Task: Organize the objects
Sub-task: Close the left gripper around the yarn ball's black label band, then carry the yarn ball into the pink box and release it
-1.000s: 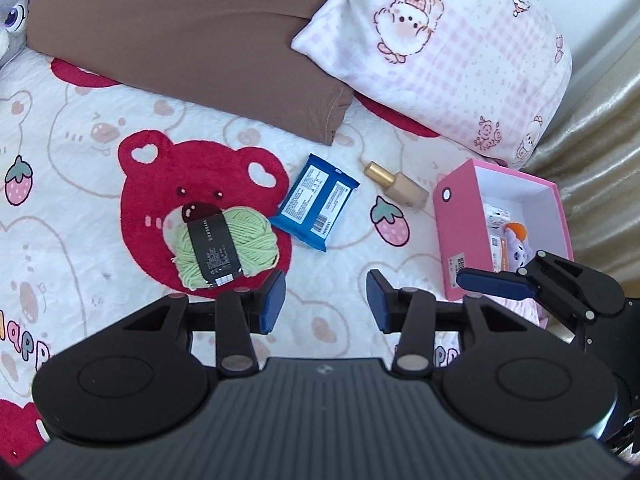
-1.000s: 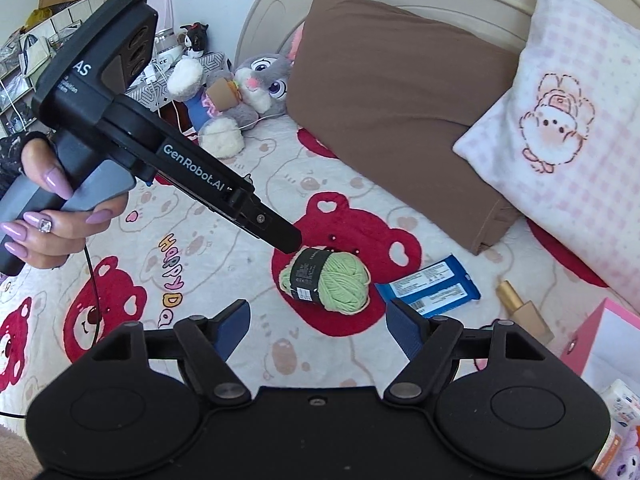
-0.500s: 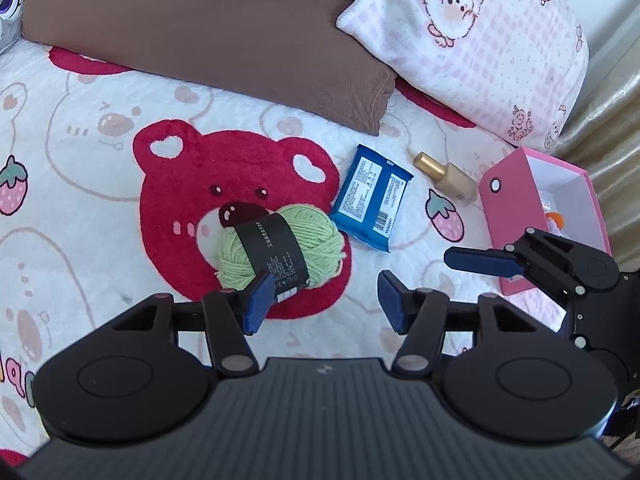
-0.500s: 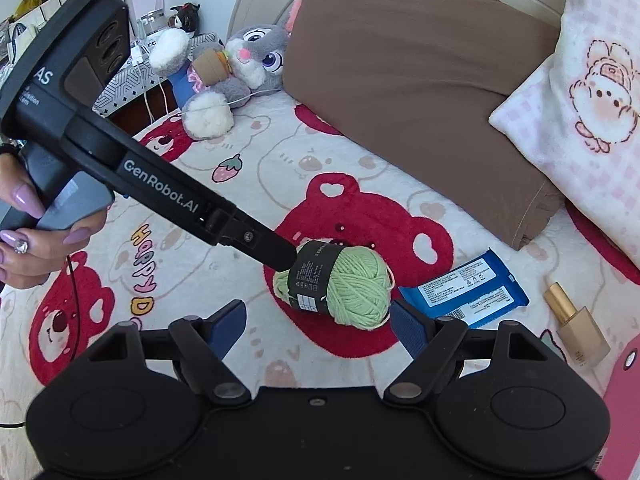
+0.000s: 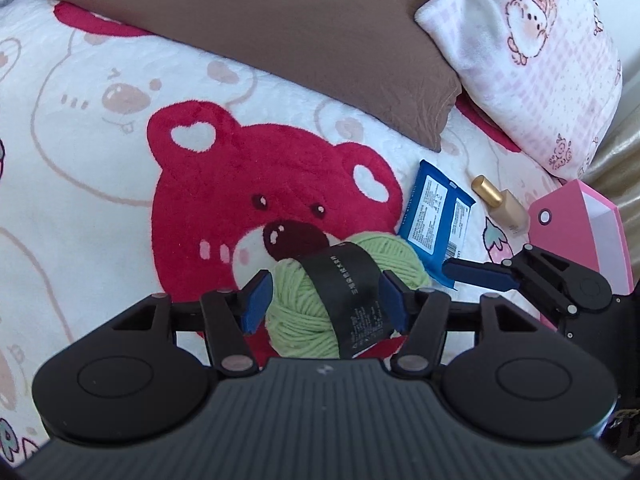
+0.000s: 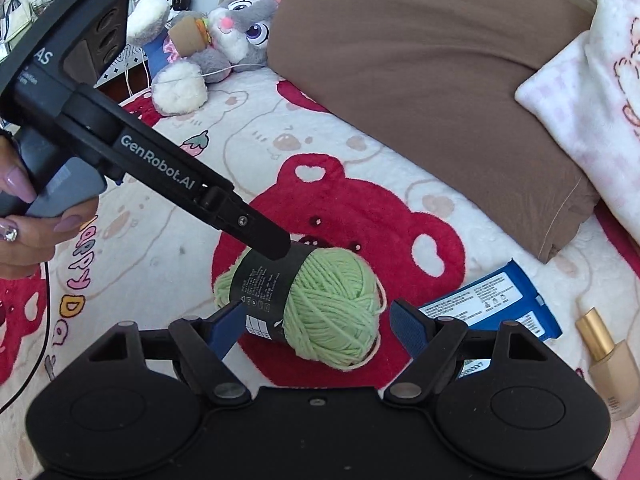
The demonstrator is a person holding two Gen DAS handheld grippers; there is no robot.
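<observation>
Nearest: left tool [image 5: 326, 300], spread wide, straddling the green yarn ball [image 5: 344, 300] on the bed blanket [image 5: 80, 152]. Blue pads [image 5: 258, 300] flanking the ball on either side with small gaps showing, so not yet gripping, as far as can be told. Yarn lying directly ahead of this tool and already between the pads; long axis running roughly crosswise to the approach, black paper label [image 5: 352, 300] wrapped around the middle and facing up.

Right tool [image 6: 316, 320] also spread wide and empty, just short of the same yarn ball [image 6: 320, 304], which sits ahead and a little beyond the fingertips, not between them. From this view, left tool's black finger [image 6: 256, 232] seen resting at the label end of the ball, on its far-left side.

Judgement: left tool nearer and better placed; closing across the short width at the label likely enough for the pick.

Beyond the yarn, to its right: blue packet [image 5: 436, 216], lying flat, one corner close to the ball. Farther right of the yarn: gold-capped bottle [image 5: 500, 208] on its side, then the open pink box [image 5: 568, 224], the likely destination. Farthest from the yarn: brown pillow [image 5: 280, 40].
</observation>
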